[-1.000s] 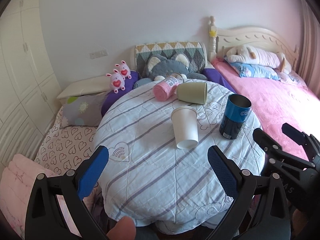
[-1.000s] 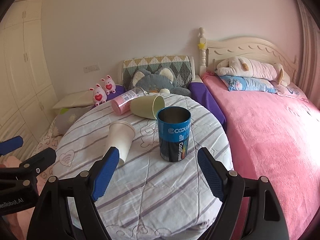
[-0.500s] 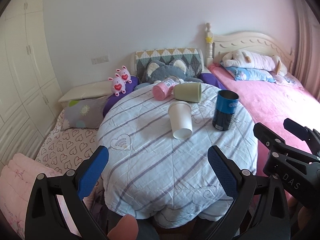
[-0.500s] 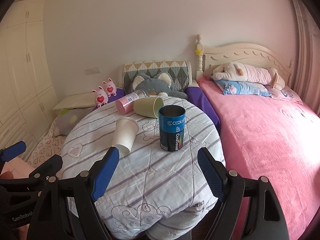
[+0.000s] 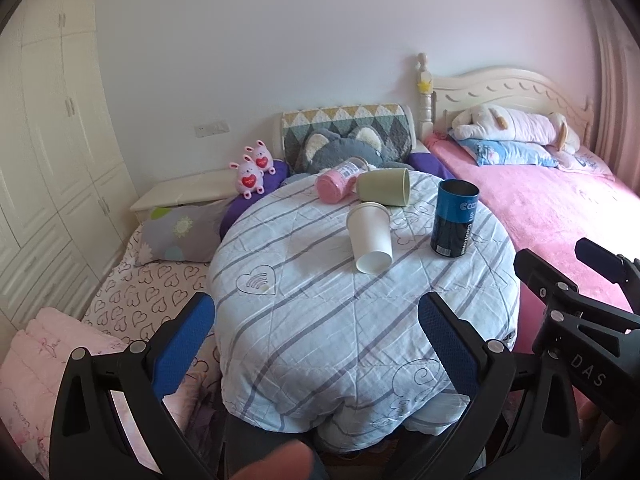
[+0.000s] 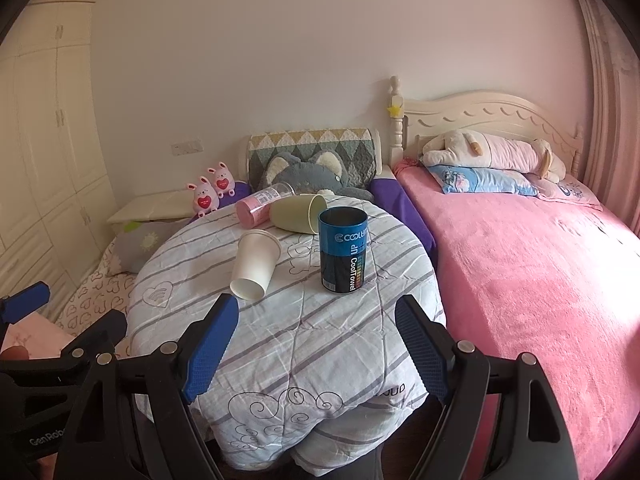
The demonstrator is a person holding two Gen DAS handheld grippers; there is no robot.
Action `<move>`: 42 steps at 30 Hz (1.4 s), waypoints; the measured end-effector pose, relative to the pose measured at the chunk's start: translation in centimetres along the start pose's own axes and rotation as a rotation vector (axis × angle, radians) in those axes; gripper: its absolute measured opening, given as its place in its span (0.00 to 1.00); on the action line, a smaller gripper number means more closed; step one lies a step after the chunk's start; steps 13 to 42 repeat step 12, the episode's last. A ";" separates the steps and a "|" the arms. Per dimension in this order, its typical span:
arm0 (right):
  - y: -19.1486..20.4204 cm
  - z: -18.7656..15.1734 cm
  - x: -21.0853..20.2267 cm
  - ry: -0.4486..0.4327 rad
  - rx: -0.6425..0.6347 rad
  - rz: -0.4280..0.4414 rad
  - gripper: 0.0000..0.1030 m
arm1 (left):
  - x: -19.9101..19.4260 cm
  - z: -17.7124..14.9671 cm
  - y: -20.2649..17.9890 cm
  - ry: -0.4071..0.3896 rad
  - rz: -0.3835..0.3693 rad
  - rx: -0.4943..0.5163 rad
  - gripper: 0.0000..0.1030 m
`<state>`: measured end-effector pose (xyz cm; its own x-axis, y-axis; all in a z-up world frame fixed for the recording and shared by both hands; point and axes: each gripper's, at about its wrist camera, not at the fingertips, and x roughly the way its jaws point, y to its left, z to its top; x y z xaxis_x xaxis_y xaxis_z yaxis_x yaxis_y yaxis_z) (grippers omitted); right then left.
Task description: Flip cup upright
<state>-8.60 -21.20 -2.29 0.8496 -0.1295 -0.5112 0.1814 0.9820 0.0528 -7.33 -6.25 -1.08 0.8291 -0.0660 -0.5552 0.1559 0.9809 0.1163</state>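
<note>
A white paper cup (image 5: 370, 238) (image 6: 254, 264) lies on its side on the round table with a striped cloth (image 5: 320, 312) (image 6: 304, 332), its closed base toward me. Behind it a green cup (image 5: 385, 192) (image 6: 298, 213) and a pink cup (image 5: 336, 185) (image 6: 256, 208) also lie on their sides. A dark blue cup (image 5: 454, 219) (image 6: 343, 249) stands upright at the right. My left gripper (image 5: 316, 344) is open and empty, before the table's near edge. My right gripper (image 6: 316, 350) is open and empty, also short of the cups.
A pink bed (image 6: 540, 280) with a plush toy (image 6: 492, 154) lies right of the table. A low mattress with heart print (image 5: 132, 296) and pillows is at the left, wardrobe doors (image 5: 48, 152) beyond. Plush toys (image 5: 252, 170) sit behind the table.
Both grippers have pulled back from the table, so the table and cups look smaller and farther. The cups have not moved. Both grippers stayed open.
</note>
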 end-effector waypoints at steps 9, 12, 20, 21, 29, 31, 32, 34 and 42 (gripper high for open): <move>-0.1 -0.5 0.4 0.015 0.005 0.005 0.79 | -0.1 -0.1 0.0 -0.005 -0.043 -0.010 1.00; -0.1 -0.5 0.4 0.016 0.006 0.003 0.79 | 0.0 -0.1 0.2 -0.003 -0.047 -0.021 1.00; -0.1 -0.5 0.4 0.016 0.006 0.003 0.79 | 0.0 -0.1 0.2 -0.003 -0.047 -0.021 1.00; -0.1 -0.5 0.4 0.016 0.006 0.003 0.79 | 0.0 -0.1 0.2 -0.003 -0.047 -0.021 1.00; -0.1 -0.5 0.4 0.016 0.006 0.003 0.79 | 0.0 -0.1 0.2 -0.003 -0.047 -0.021 1.00; -0.1 -0.5 0.4 0.016 0.006 0.003 0.79 | 0.0 -0.1 0.2 -0.003 -0.047 -0.021 1.00; -0.1 -0.5 0.4 0.016 0.006 0.003 0.79 | 0.0 -0.1 0.2 -0.003 -0.047 -0.021 1.00; -0.1 -0.5 0.4 0.016 0.006 0.003 0.79 | 0.0 -0.1 0.2 -0.003 -0.047 -0.021 1.00; -0.1 -0.5 0.4 0.016 0.006 0.003 0.79 | 0.0 -0.1 0.2 -0.003 -0.047 -0.021 1.00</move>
